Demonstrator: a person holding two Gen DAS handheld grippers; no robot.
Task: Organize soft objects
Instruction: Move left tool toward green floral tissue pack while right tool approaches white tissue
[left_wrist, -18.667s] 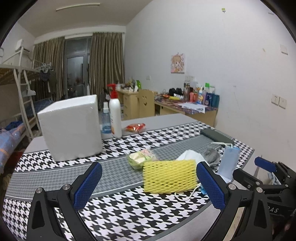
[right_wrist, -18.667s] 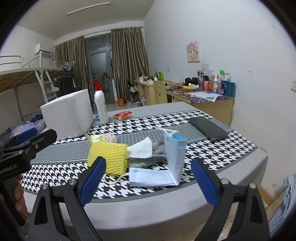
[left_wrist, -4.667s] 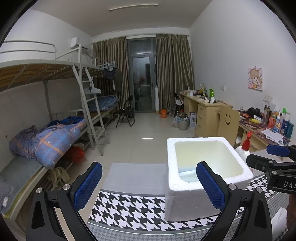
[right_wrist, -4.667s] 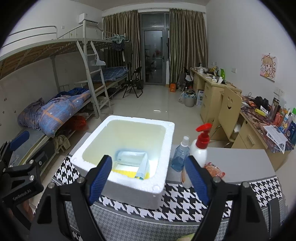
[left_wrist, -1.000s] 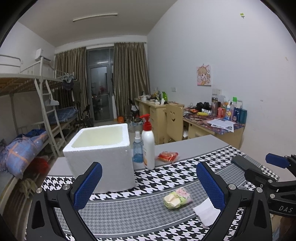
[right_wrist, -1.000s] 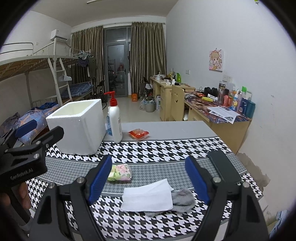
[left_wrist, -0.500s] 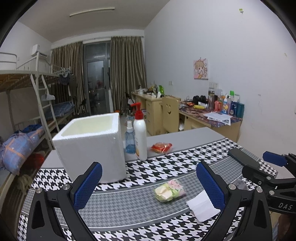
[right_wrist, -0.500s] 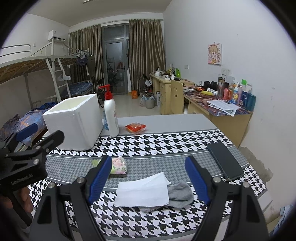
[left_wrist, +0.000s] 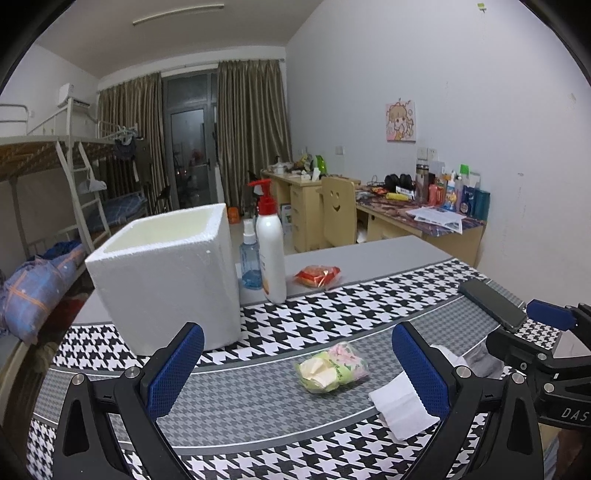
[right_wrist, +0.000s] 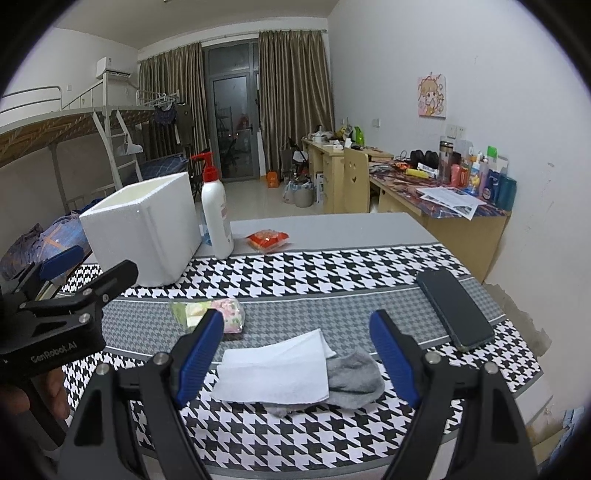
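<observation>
A white cloth lies on the tabletop, overlapping a grey sock — both sit between my right jaws, which gape wide, gripping nothing. A green pouch rests apart between my left jaws, also wide and empty. The foam box stands behind.
</observation>
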